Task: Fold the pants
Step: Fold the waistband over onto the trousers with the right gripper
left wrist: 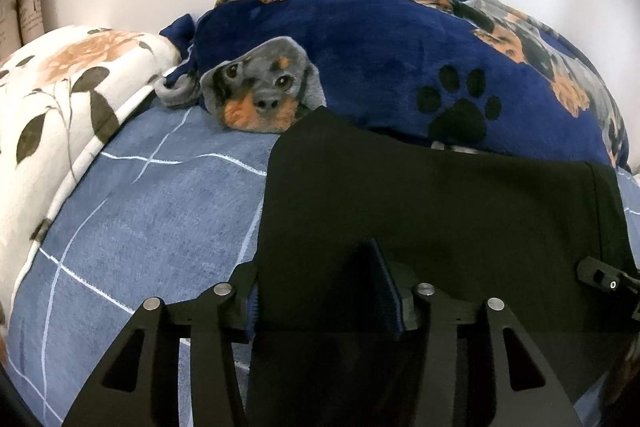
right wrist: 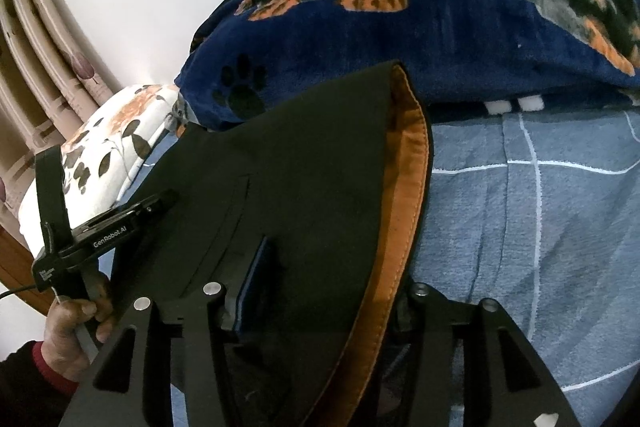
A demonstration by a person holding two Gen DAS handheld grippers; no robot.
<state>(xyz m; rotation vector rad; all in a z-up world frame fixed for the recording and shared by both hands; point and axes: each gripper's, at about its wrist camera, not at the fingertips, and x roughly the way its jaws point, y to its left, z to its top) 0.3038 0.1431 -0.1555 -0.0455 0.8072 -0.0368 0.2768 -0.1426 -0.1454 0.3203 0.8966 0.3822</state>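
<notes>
A blue checked bedsheet (left wrist: 152,203) fills the lower left of the left wrist view, with a navy fleece blanket printed with dogs and paw marks (left wrist: 380,39) heaped across the top and a white floral quilt (left wrist: 68,87) at the far left. The black pants (left wrist: 420,195) lie folded on the sheet in the centre and lower right of that view, their far edge touching the blanket. In the right wrist view their orange-lined waistband (right wrist: 404,195) curves down the middle of the frame.

The left gripper (left wrist: 320,291) straddles the near left edge of the pants, jaws apart, with cloth lying between the pads but not visibly pinched. The right gripper (right wrist: 320,291) likewise stands with jaws apart around the waistband end; one pad rests on top of the cloth, the other is hidden beneath it. A hand (right wrist: 76,327) holds the left gripper's handle at lower left.

Risks, as I judge them: a pad may snag the cloth on withdrawal and drag the top layer, opening the fold, and the loosely curled waistband may spring up.
</notes>
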